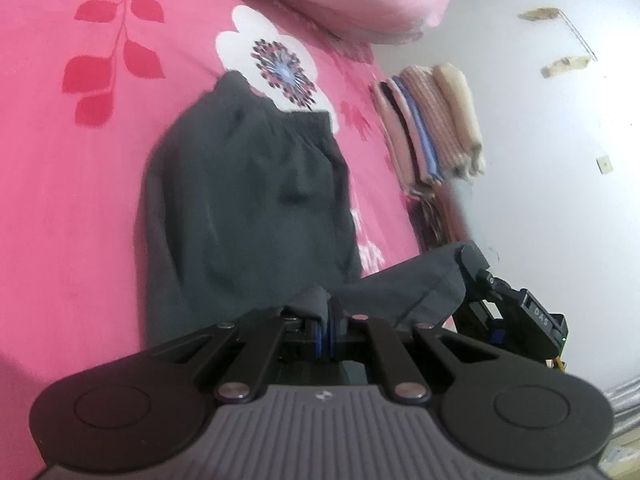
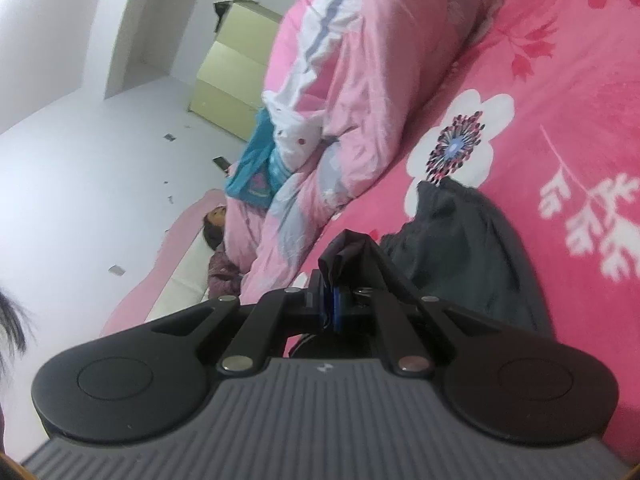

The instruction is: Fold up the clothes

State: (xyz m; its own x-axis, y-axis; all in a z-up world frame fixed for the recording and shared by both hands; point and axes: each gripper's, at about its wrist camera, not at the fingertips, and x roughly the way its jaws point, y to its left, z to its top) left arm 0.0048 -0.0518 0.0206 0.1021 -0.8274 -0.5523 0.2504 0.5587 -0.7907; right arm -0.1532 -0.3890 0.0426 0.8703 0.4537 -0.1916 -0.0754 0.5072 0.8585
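A dark grey garment [image 1: 248, 200] with a gathered waistband lies on the pink floral bedspread [image 1: 60, 184]. My left gripper [image 1: 329, 320] is shut on one lifted edge of it. My right gripper [image 2: 335, 300] is shut on another bunched edge of the same garment [image 2: 460, 248]. In the left wrist view the right gripper [image 1: 476, 276] shows at the right, holding the hem that stretches between the two. The rest of the garment lies flat on the bed ahead of both grippers.
A pile of folded towels or clothes [image 1: 436, 120] sits at the bed's edge. A rumpled pink quilt [image 2: 360, 80] lies along the bed, with a teal item [image 2: 256, 168] beside it. A yellow cabinet [image 2: 232, 64] stands against the white wall.
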